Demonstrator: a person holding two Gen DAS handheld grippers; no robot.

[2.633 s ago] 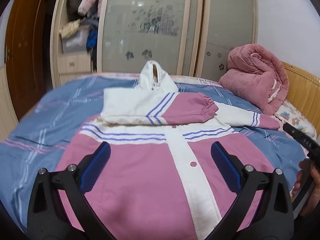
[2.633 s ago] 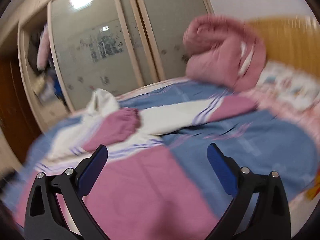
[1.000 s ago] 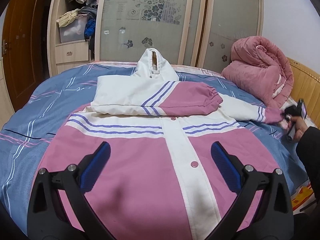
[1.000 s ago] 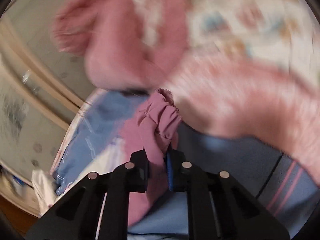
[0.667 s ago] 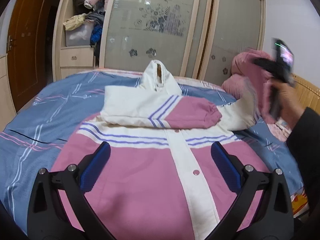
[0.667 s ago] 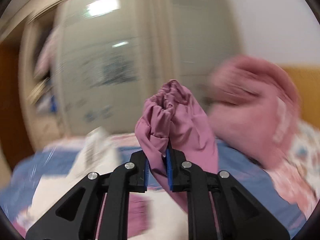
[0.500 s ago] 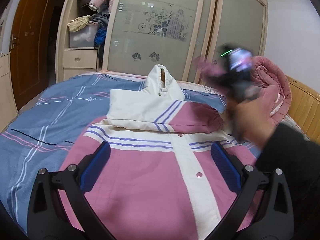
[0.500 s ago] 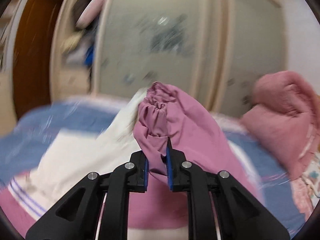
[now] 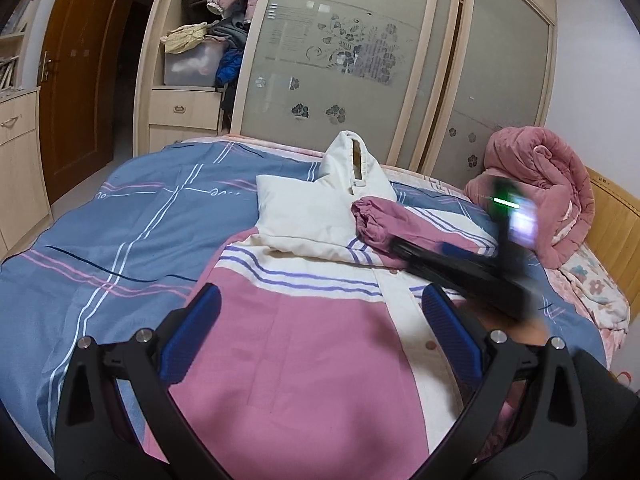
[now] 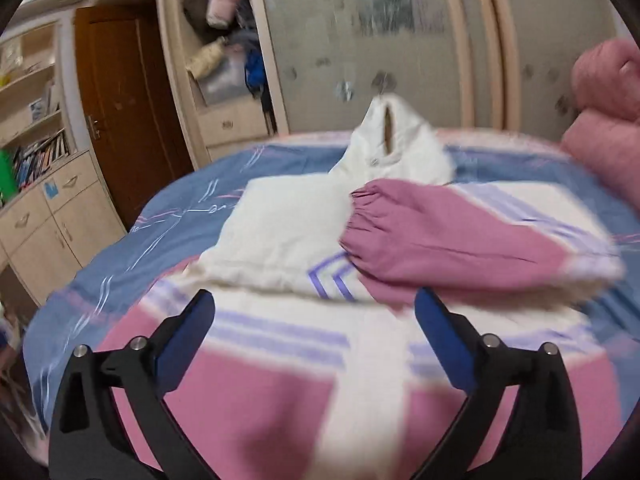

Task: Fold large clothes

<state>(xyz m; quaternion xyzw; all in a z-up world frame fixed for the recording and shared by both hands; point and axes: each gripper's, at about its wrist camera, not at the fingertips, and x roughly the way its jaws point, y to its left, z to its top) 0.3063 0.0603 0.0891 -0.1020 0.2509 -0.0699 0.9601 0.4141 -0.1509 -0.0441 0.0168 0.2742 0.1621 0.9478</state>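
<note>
A pink and white hooded jacket [image 9: 304, 344] lies front up on the bed, also in the right wrist view [image 10: 320, 360]. Both sleeves are folded across its chest; the right sleeve's pink cuff [image 9: 376, 216] lies on top, also seen in the right wrist view [image 10: 400, 216]. My left gripper [image 9: 320, 332] is open and empty above the jacket's lower body. My right gripper [image 10: 316, 340] is open and empty just short of the folded sleeves; it shows blurred in the left wrist view [image 9: 460, 264].
The bed has a blue striped cover [image 9: 120, 232]. A rolled pink quilt [image 9: 536, 184] sits at the right by the wooden headboard [image 9: 616, 216]. A wardrobe with frosted doors [image 9: 360, 64] stands behind, a wooden door [image 9: 80, 80] at left.
My right gripper carried the right sleeve from the bed's right side across the jacket's chest, let go of the cuff and opened. My left gripper stayed open and roughly in place.
</note>
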